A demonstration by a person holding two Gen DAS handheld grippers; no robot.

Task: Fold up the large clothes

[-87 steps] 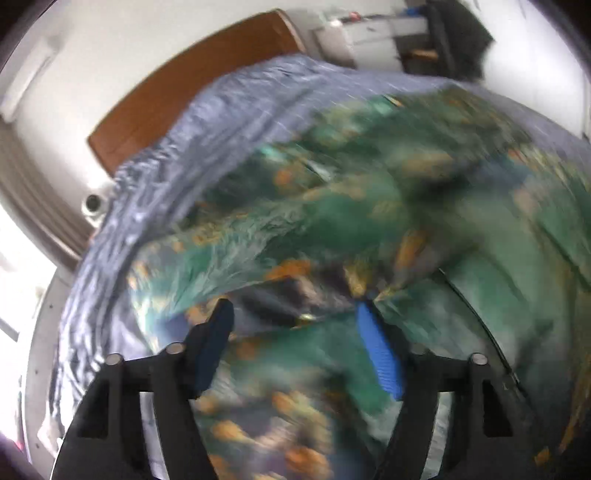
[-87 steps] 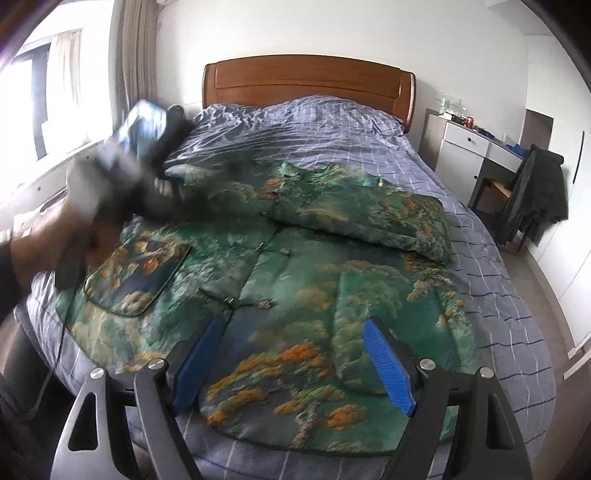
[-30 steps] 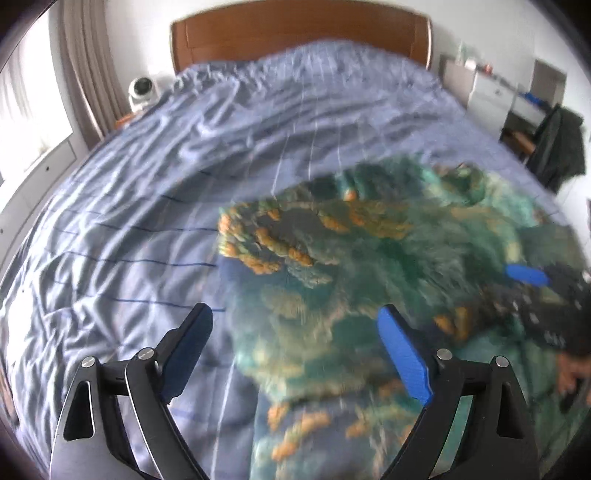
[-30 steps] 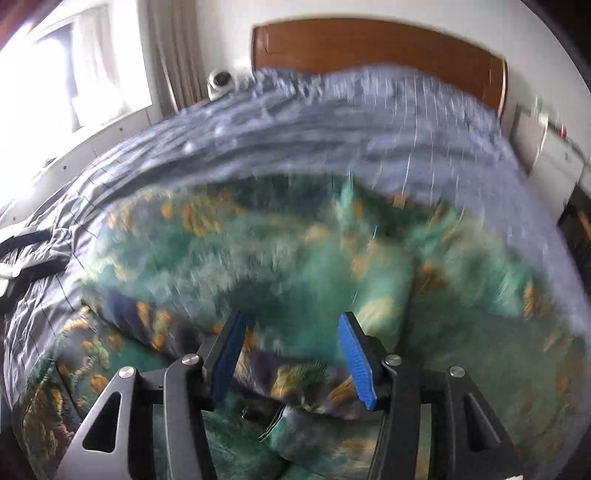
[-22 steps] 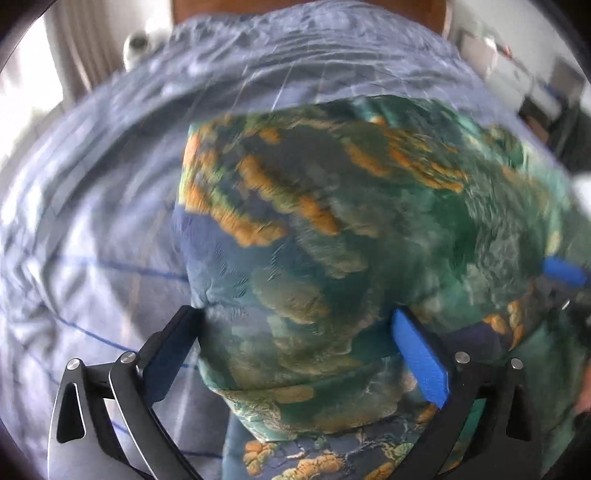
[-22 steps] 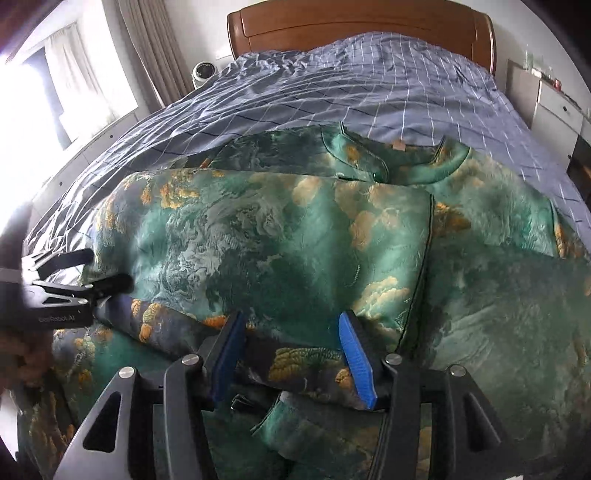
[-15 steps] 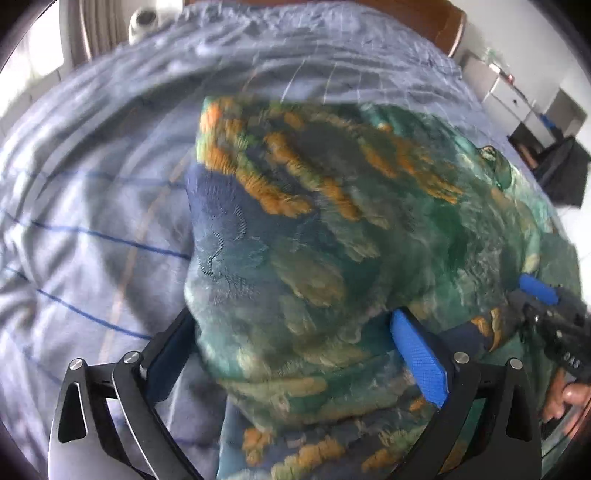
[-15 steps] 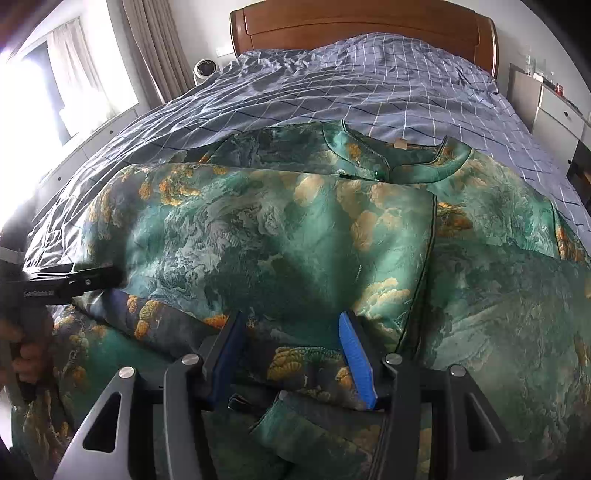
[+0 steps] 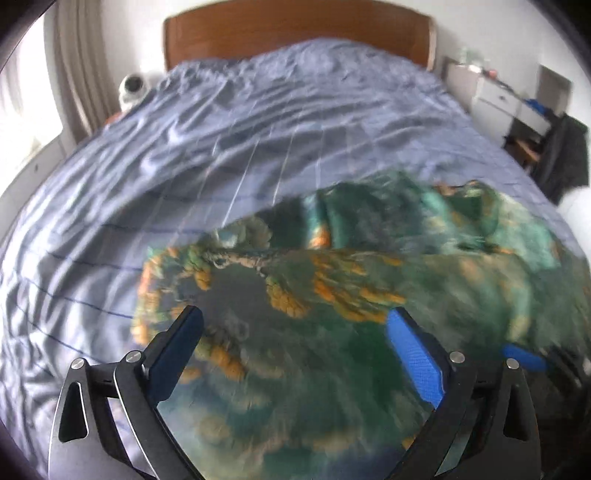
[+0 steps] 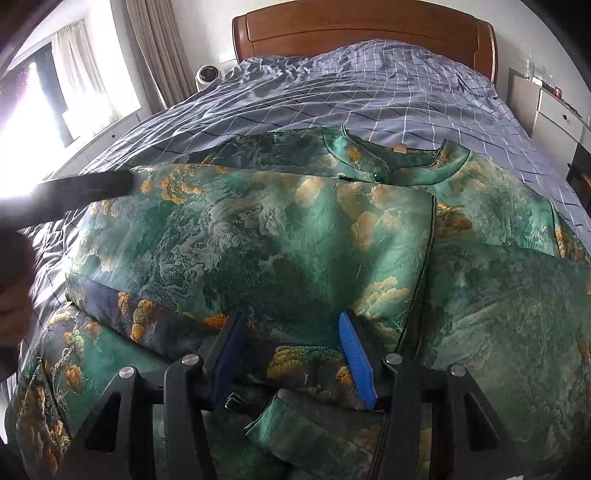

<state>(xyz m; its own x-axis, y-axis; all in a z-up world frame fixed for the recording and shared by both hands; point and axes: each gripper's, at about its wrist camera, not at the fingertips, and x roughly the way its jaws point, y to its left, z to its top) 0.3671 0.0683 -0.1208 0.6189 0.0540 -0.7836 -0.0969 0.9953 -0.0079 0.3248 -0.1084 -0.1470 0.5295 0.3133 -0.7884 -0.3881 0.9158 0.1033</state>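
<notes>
Left gripper now spread, off the jacket fold at lower centre; right gripper half-spread, straddling the hem, pinch uncertain, fold laid

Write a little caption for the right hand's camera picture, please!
Right gripper pinches the folded-over edge of a green patterned jacket spread on the blue checked bed.

Bed: blue checked cover, rumpled, with a brown wooden headboard against a white wall.
Window: bright window on the left, beige curtains beside it.
Right side: white drawer unit; dark garment hanging near it.
By headboard: small round white device.
</notes>
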